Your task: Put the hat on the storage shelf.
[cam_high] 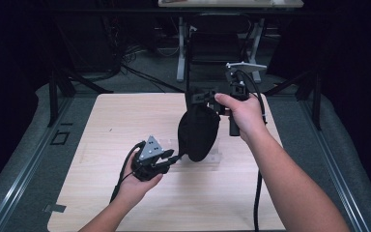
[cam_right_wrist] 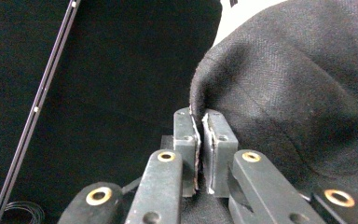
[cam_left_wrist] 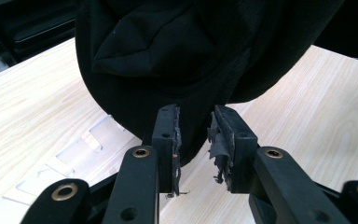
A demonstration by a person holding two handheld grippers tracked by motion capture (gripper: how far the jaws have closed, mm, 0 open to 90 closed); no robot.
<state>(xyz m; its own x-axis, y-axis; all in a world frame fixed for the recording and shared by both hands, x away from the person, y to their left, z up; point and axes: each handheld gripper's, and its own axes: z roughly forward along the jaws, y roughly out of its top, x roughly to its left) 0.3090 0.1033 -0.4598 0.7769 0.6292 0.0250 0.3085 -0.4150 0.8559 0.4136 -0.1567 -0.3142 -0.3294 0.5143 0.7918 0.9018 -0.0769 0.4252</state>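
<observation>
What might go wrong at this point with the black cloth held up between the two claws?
The right claw pinches only a thin edge of the black cloth, so it may slip free. The left claw stands partly open around the cloth's lowest fold; closing there may catch very little fabric, or it may pull against the right claw's hold.

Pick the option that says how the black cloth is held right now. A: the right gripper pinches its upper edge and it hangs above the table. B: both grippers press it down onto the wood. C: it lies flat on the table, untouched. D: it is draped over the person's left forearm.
A: the right gripper has its jaws shut on an edge of the black cloth, which hangs above the table in the high view.
</observation>
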